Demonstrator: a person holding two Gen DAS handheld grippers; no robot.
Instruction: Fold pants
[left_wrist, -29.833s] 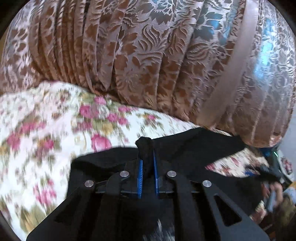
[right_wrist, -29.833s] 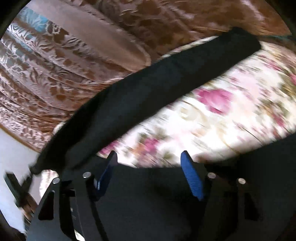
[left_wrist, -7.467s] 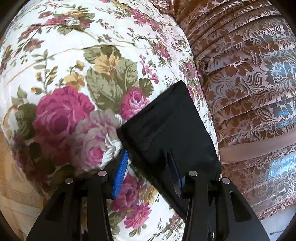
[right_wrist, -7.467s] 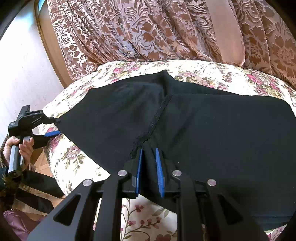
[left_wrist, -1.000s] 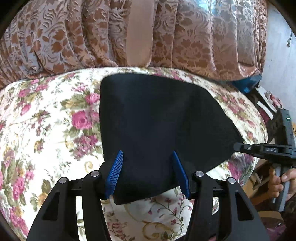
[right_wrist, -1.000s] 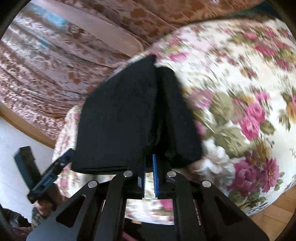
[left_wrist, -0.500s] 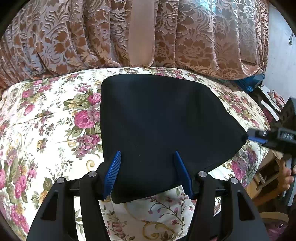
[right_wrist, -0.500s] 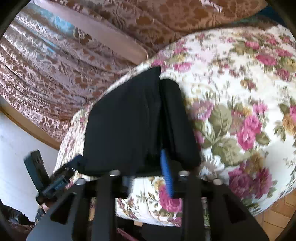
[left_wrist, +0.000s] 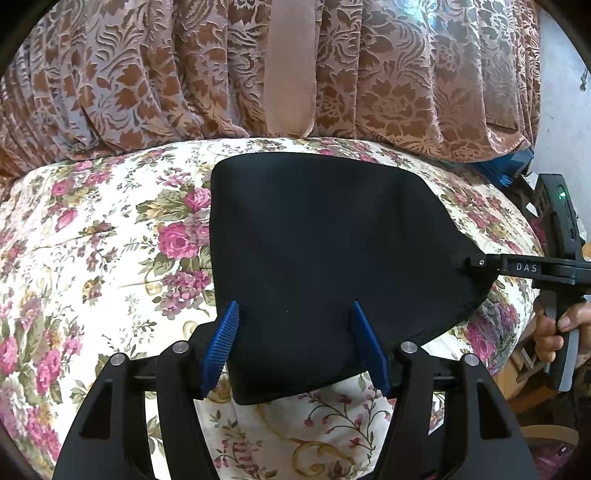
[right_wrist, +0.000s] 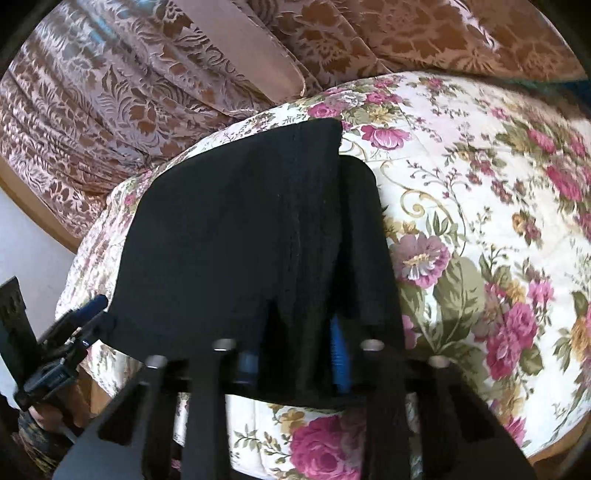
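The black pants (left_wrist: 325, 251) lie folded into a compact stack on the floral bedspread (left_wrist: 110, 258). My left gripper (left_wrist: 295, 343) is open, its blue pads either side of the stack's near edge, not pinching it. My right gripper (right_wrist: 295, 358) is open, its blue pads straddling the near end of the folded pants (right_wrist: 240, 240). It shows in the left wrist view (left_wrist: 484, 264) at the stack's right corner. The left gripper also shows in the right wrist view (right_wrist: 81, 314) at the stack's left edge.
Patterned brown curtains (left_wrist: 295, 66) hang behind the bed. A white wall (left_wrist: 565, 110) and clutter stand at the right. A hand (left_wrist: 554, 328) holds the right gripper's handle. The bed edge drops off close in front of both grippers.
The right gripper has opened and let go of the folded pants. The left gripper has stayed open at the near edge, moving slightly back.
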